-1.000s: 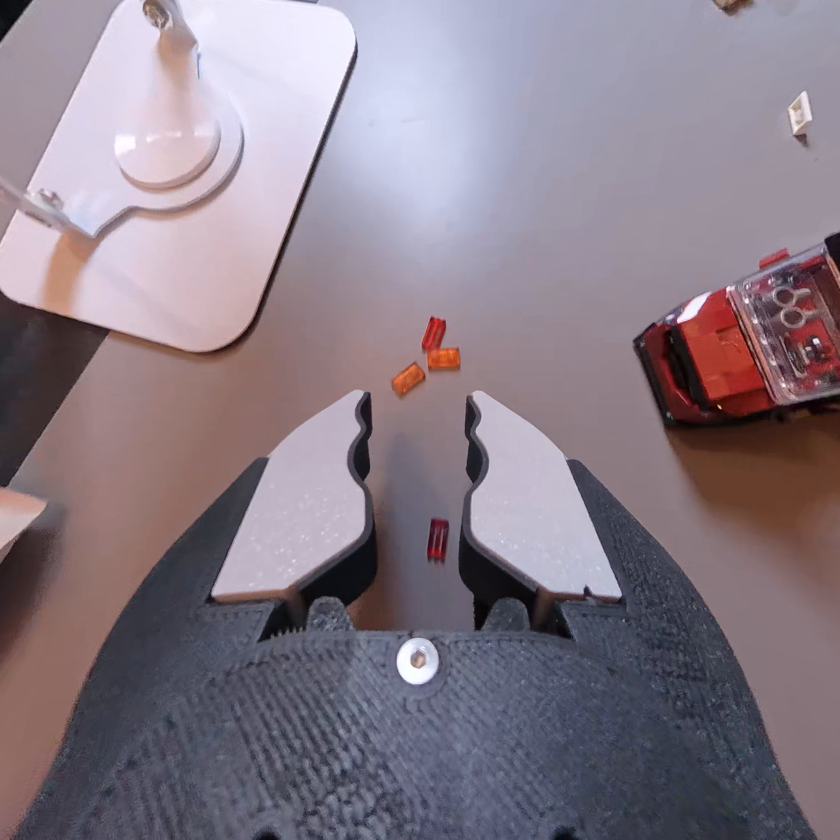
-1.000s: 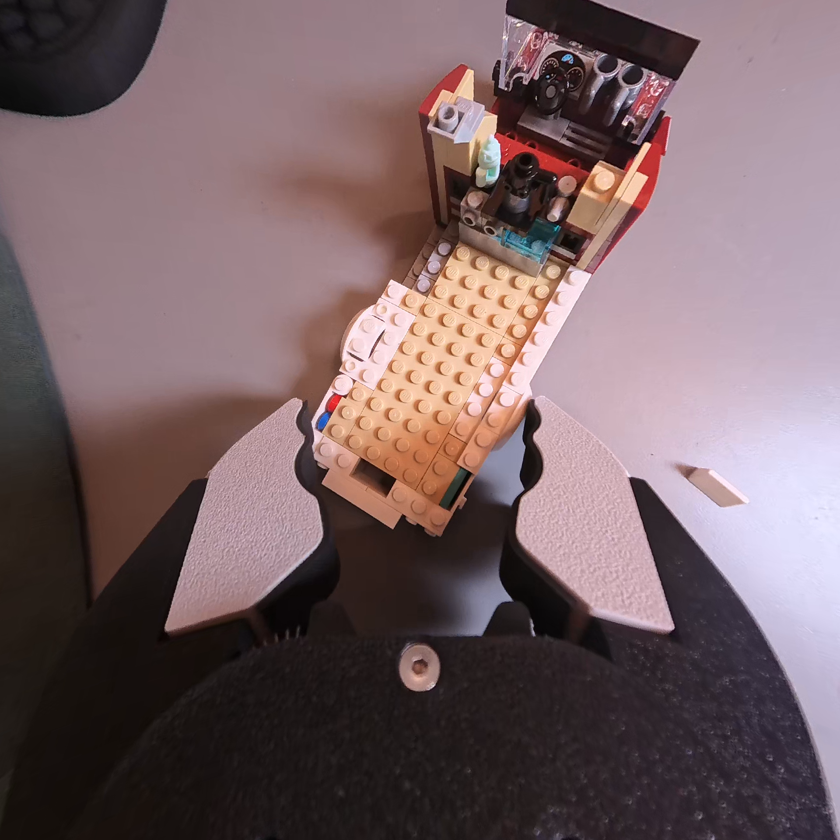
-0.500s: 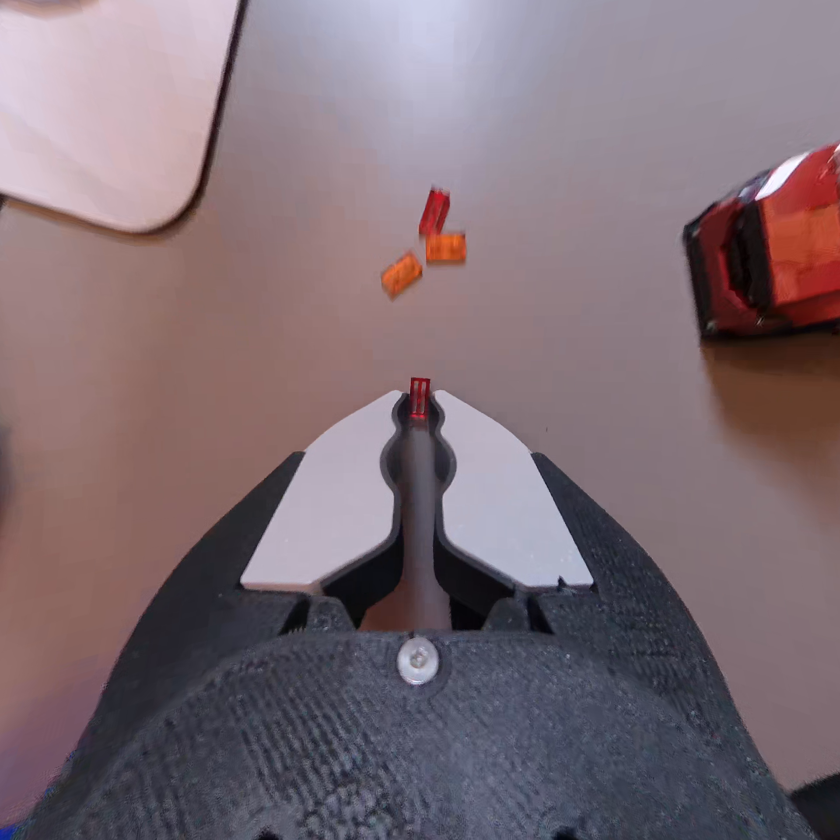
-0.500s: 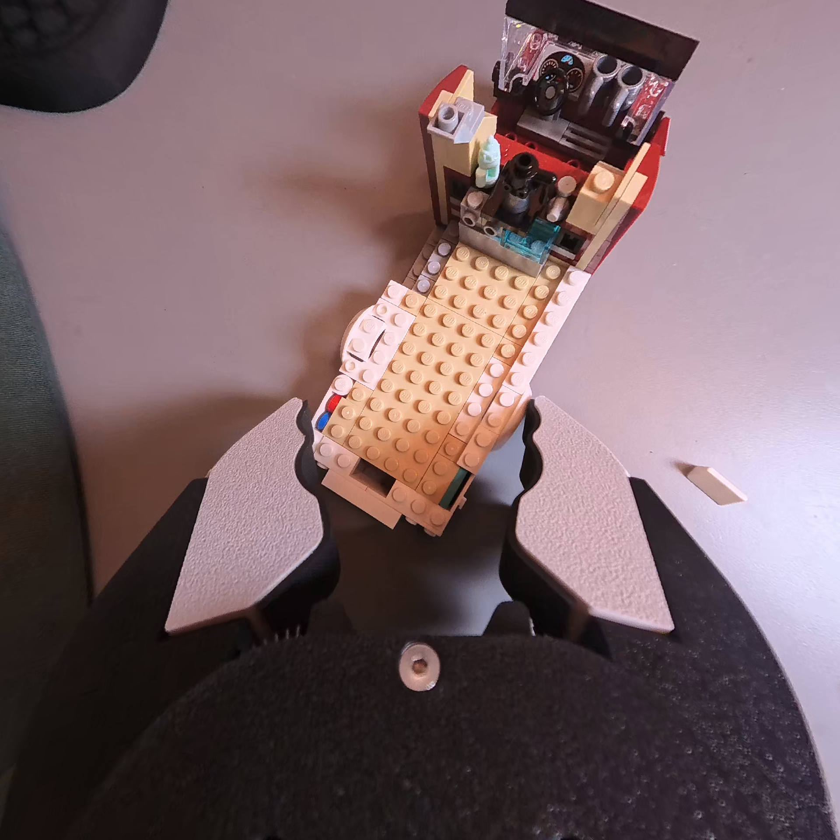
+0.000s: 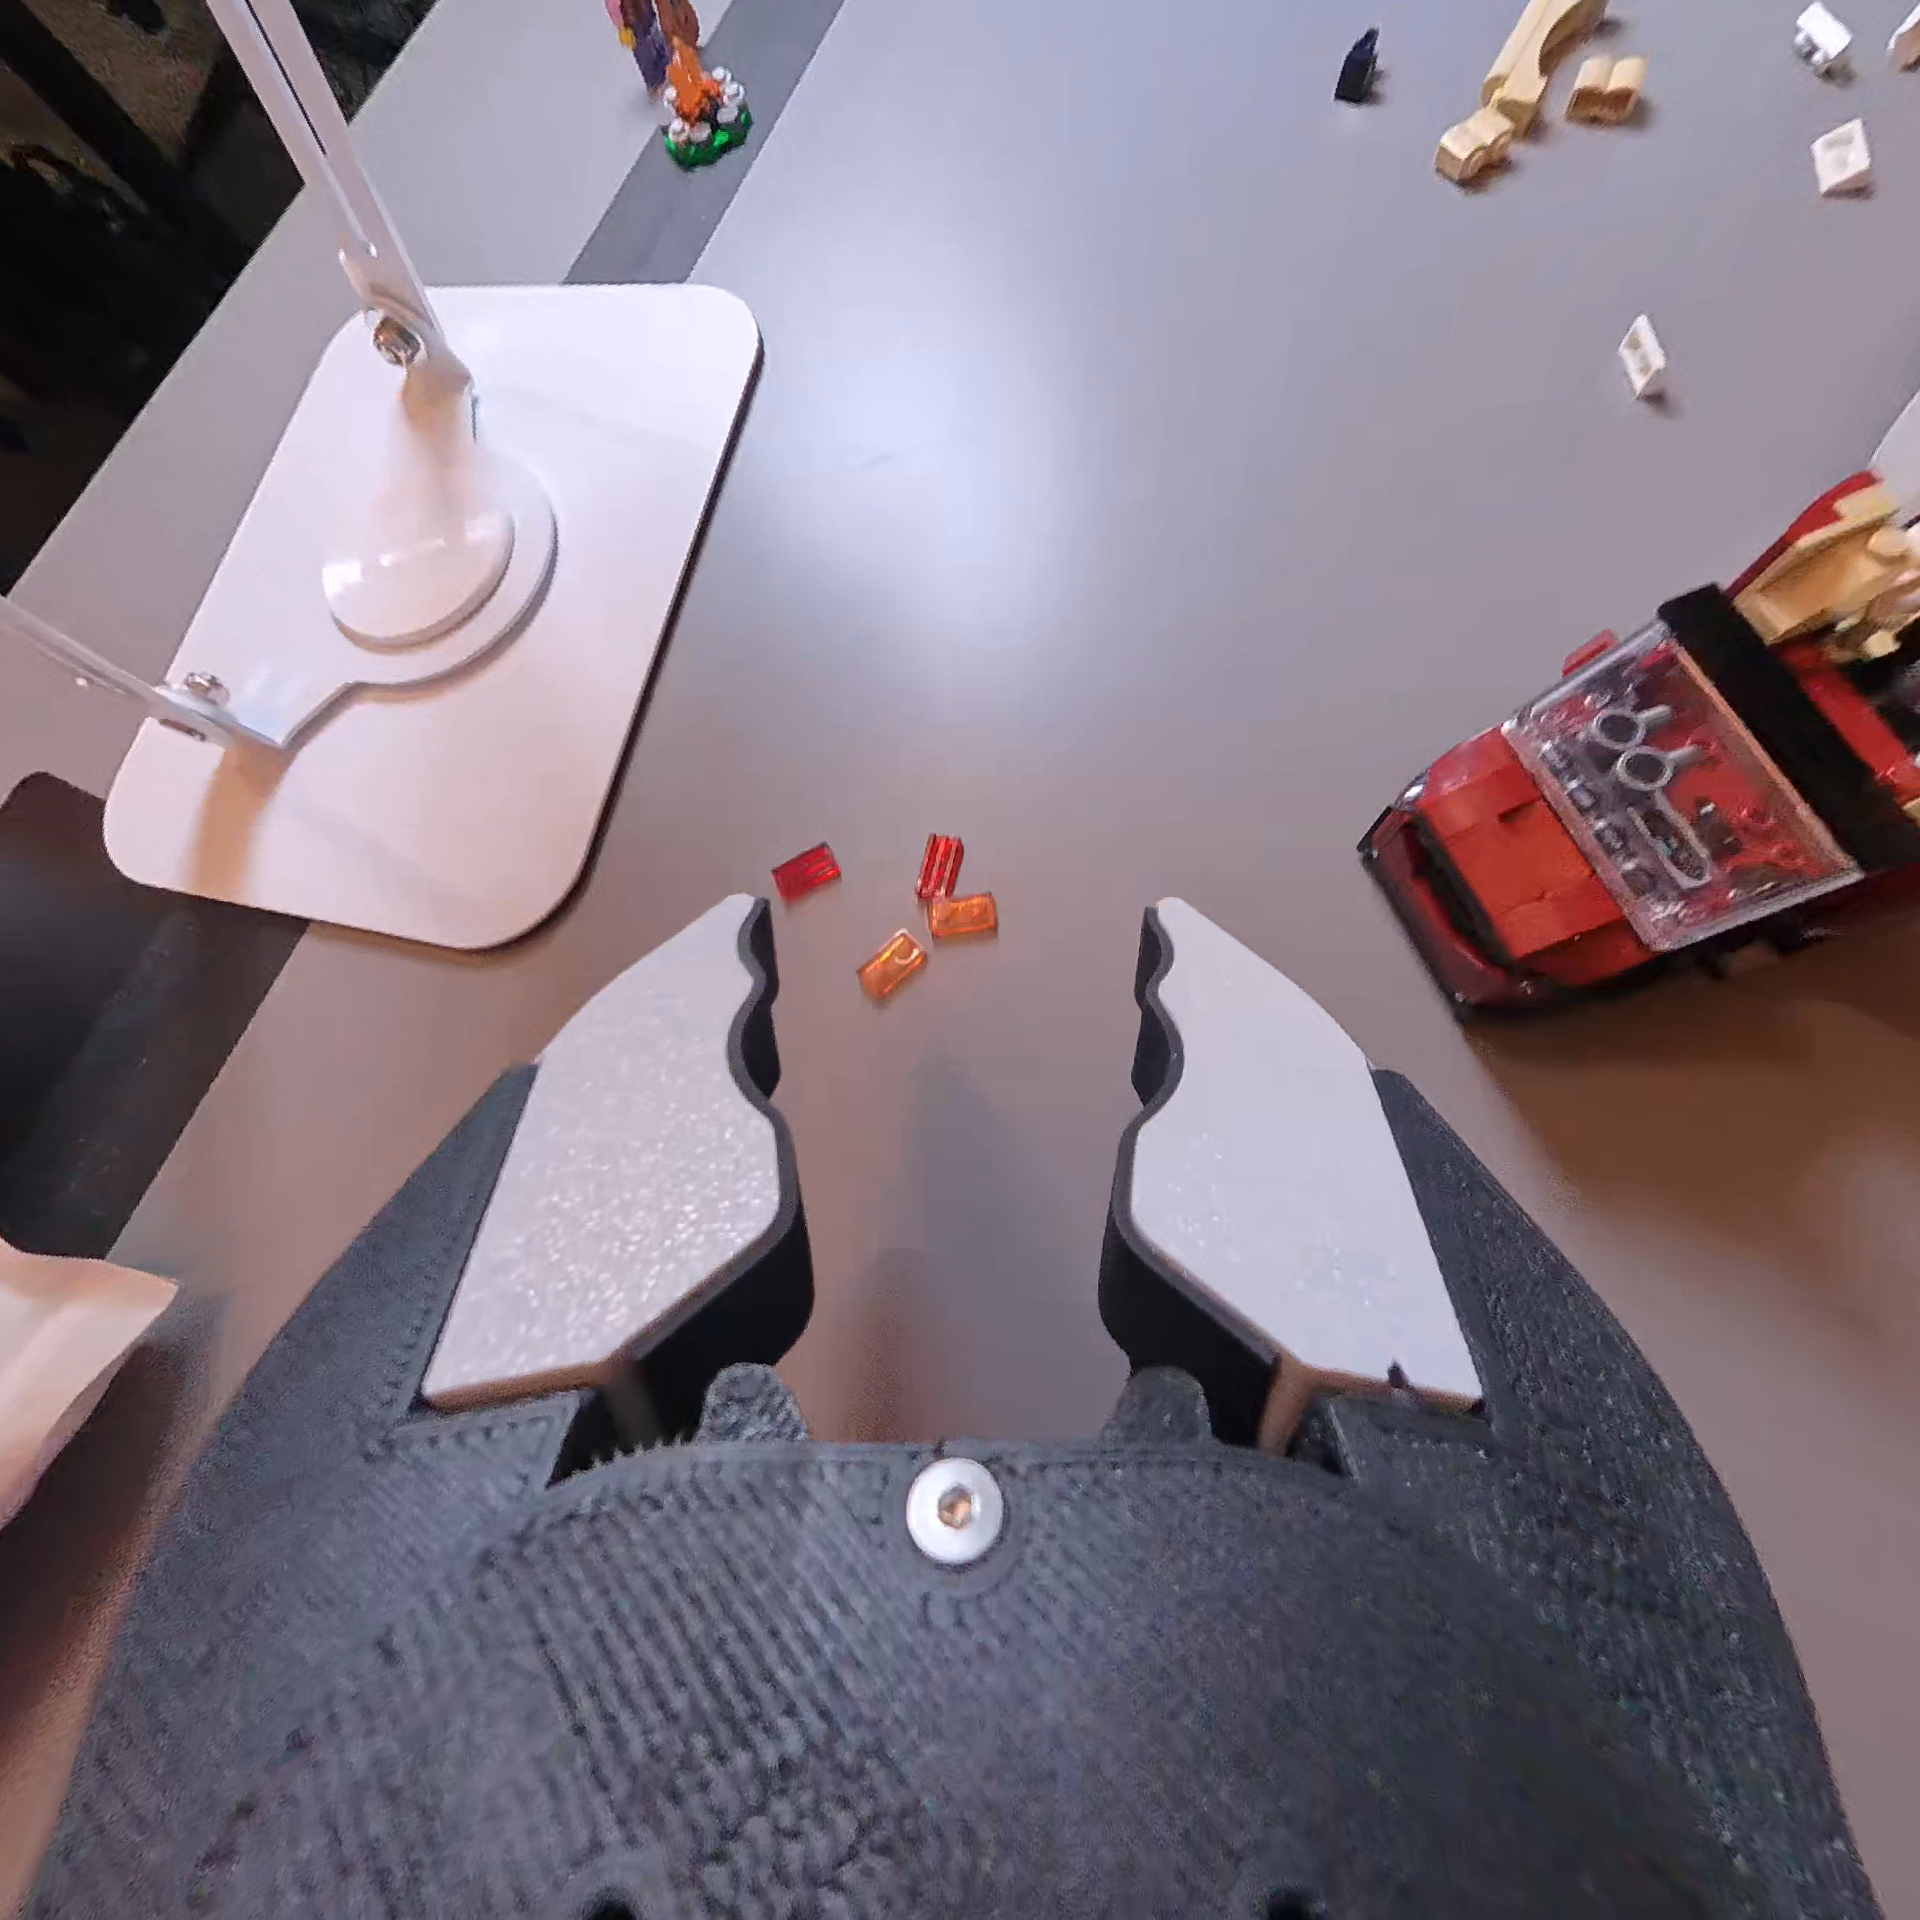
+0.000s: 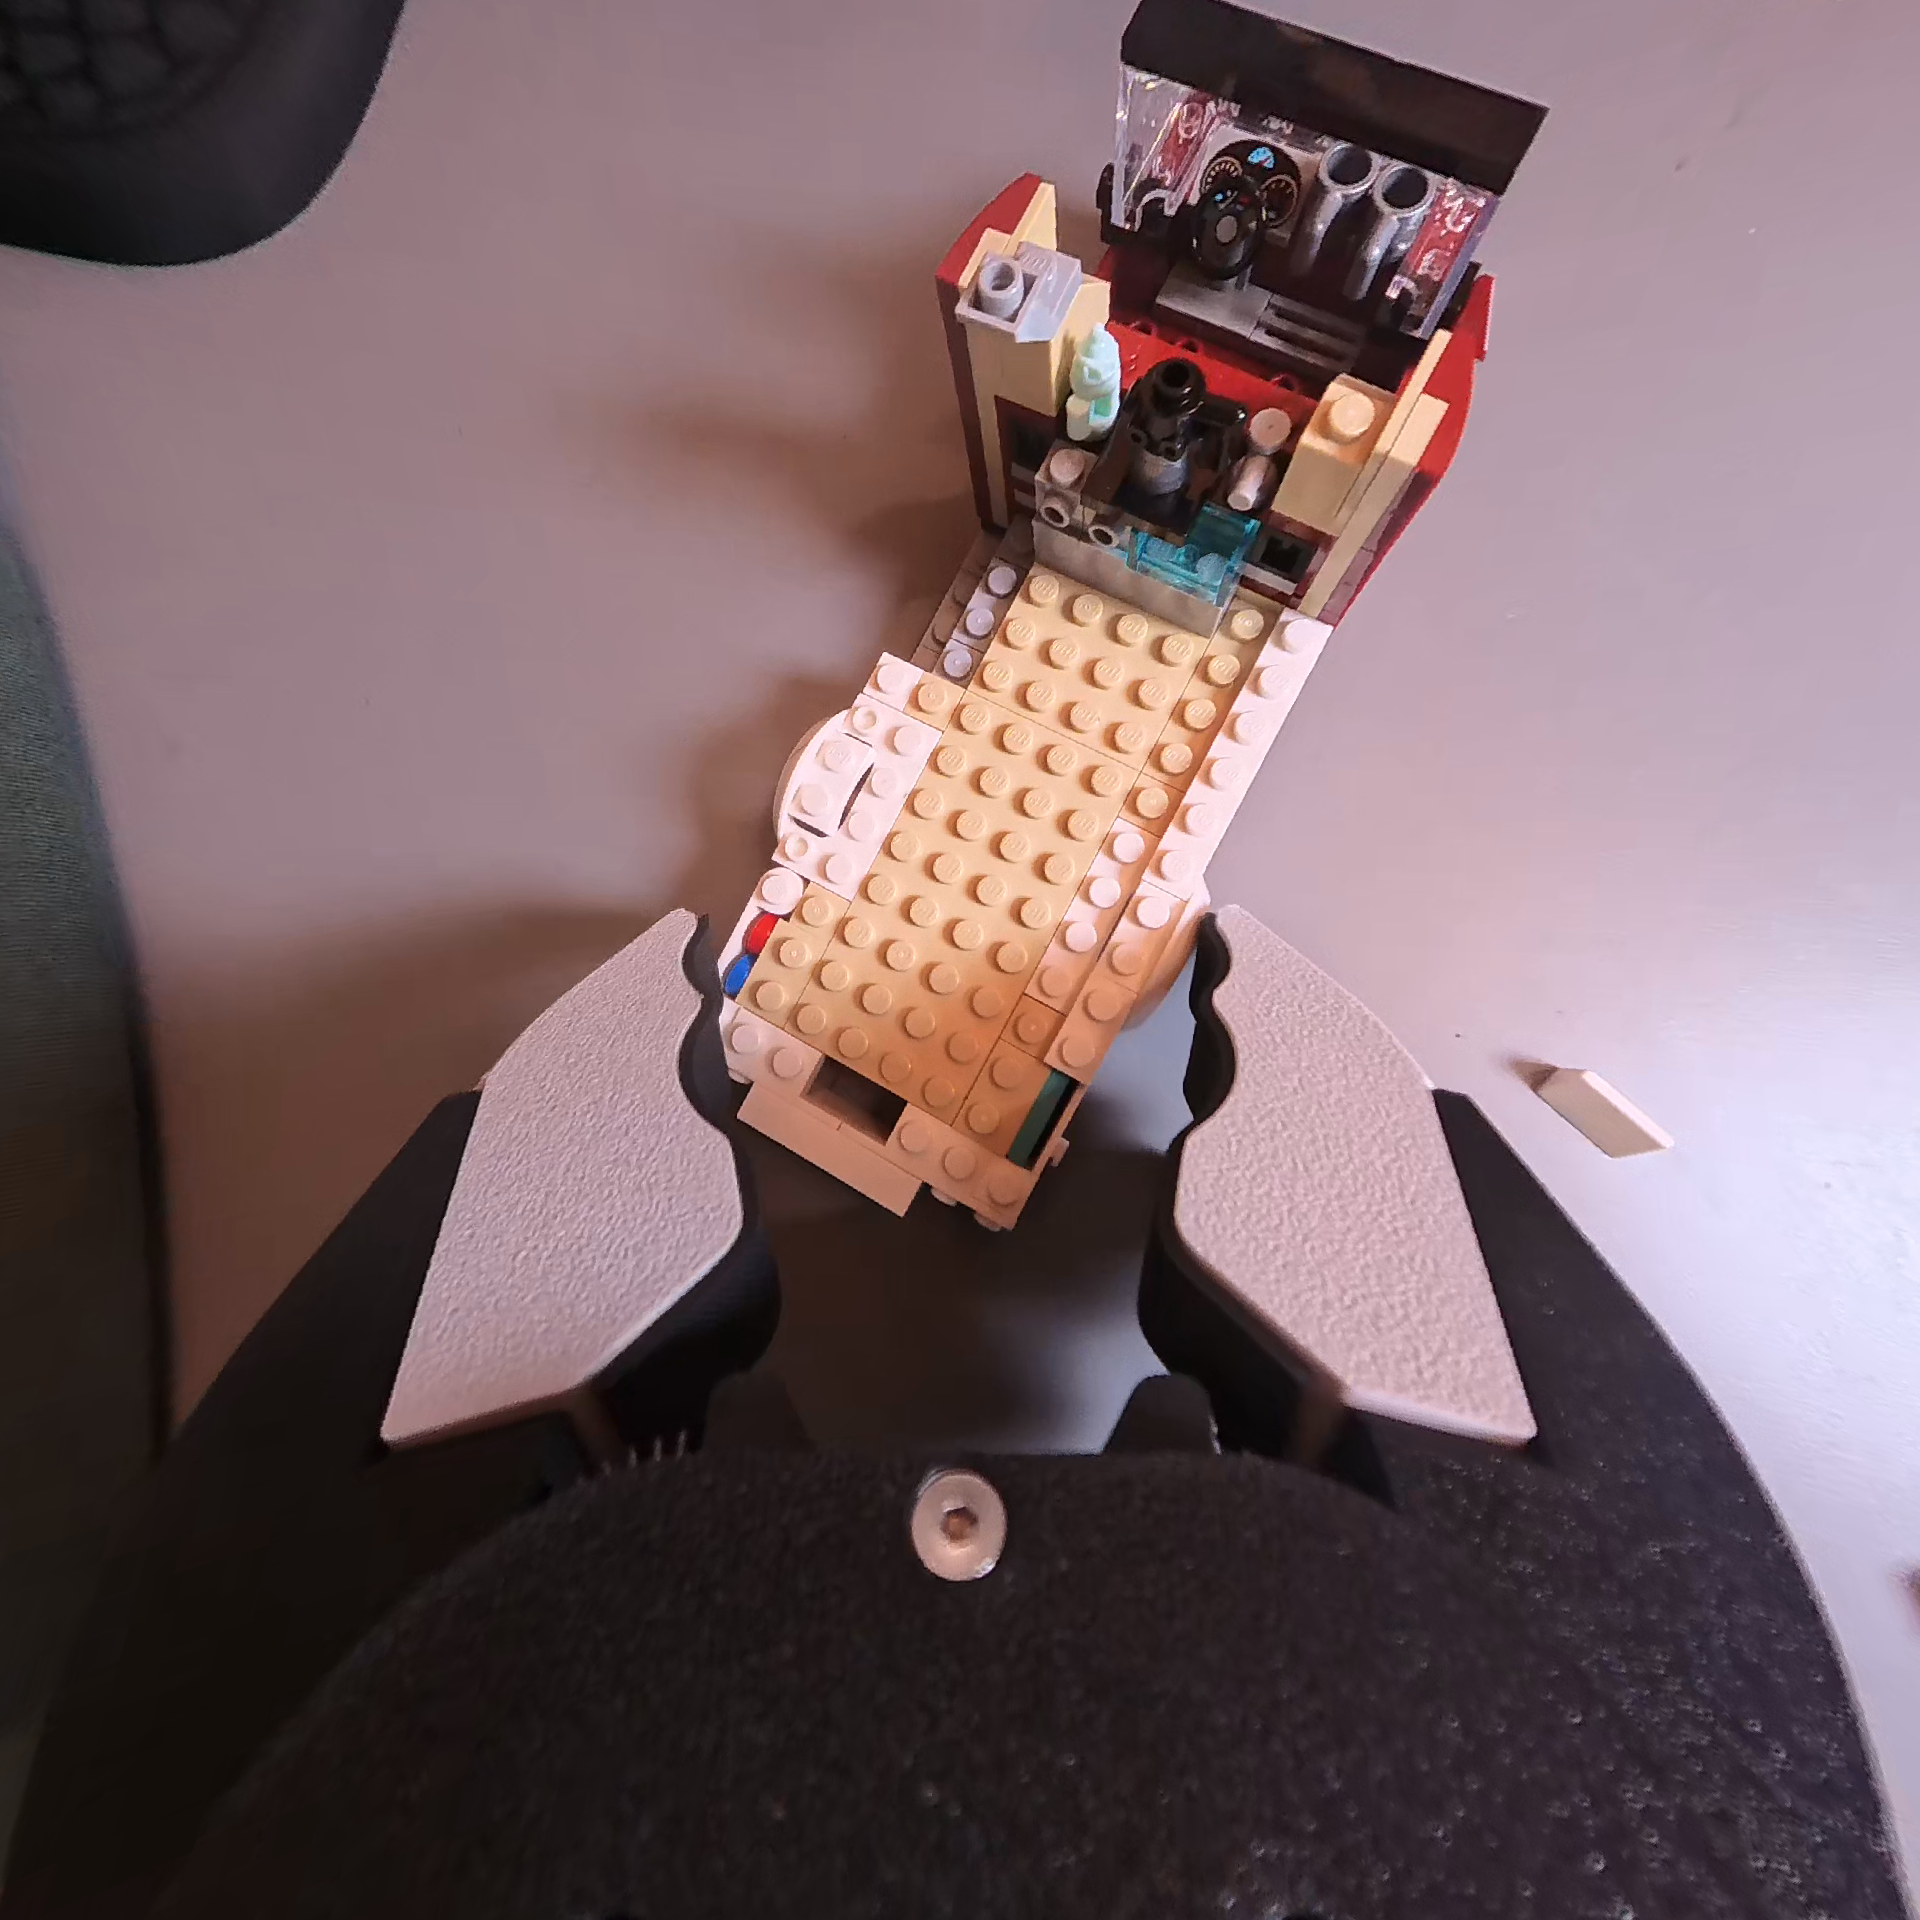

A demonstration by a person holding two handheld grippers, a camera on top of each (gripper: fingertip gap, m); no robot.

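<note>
My left gripper [image 5: 954,920] is open and empty, just above the brown table [image 5: 1039,520]. A small clear red piece [image 5: 805,871] lies on the table right by its left fingertip [image 5: 743,935]. Ahead, between the tips, lie a ribbed red piece [image 5: 940,864] and two clear orange pieces [image 5: 963,916] [image 5: 891,964]. A red brick vehicle [image 5: 1662,831] stands to the right. My right gripper [image 6: 956,925] is open wide. Its fingers straddle the tan studded rear of the same vehicle [image 6: 1039,810], close to both of its sides, and it rests on the table.
A white stand with a flat base [image 5: 416,665] is at the left. A small colourful brick build [image 5: 696,94], tan parts [image 5: 1507,94] and white bits [image 5: 1642,358] lie far back. A tan tile [image 6: 1595,1107] lies right of my right gripper. A dark object [image 6: 156,104] is at the upper left.
My left gripper shut on the small red piece, carried it toward the other pieces, then opened; the piece now lies on the table. The right gripper has not moved.
</note>
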